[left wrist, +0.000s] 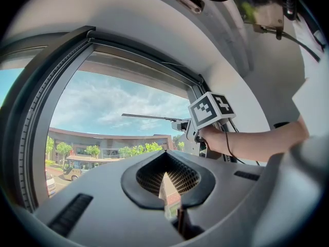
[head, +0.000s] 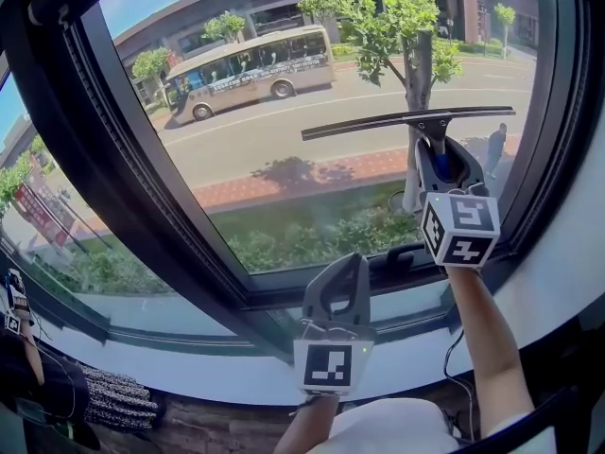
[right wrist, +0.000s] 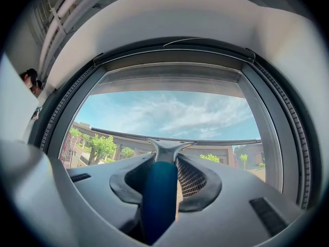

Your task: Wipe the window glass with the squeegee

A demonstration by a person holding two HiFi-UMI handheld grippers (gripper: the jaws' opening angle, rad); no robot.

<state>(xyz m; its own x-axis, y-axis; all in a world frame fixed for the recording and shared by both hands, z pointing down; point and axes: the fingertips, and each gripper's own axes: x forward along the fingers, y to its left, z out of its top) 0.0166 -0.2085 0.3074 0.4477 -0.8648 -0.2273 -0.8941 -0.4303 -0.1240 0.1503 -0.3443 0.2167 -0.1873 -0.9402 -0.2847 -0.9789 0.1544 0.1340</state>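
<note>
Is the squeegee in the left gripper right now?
No, the squeegee has its blue handle clamped between the jaws of the right gripper, while the left gripper holds nothing.

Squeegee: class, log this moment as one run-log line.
right tool: shut on squeegee | squeegee: against glass, upper right | left tool: shut, empty, lower

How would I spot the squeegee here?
Start at the big dark-framed window glass overlooking the street. In front of its right part is the squeegee: a long, thin black blade held roughly level, its blue handle clamped in the right tongs. The left tongs, lower down, hold nothing.
</note>
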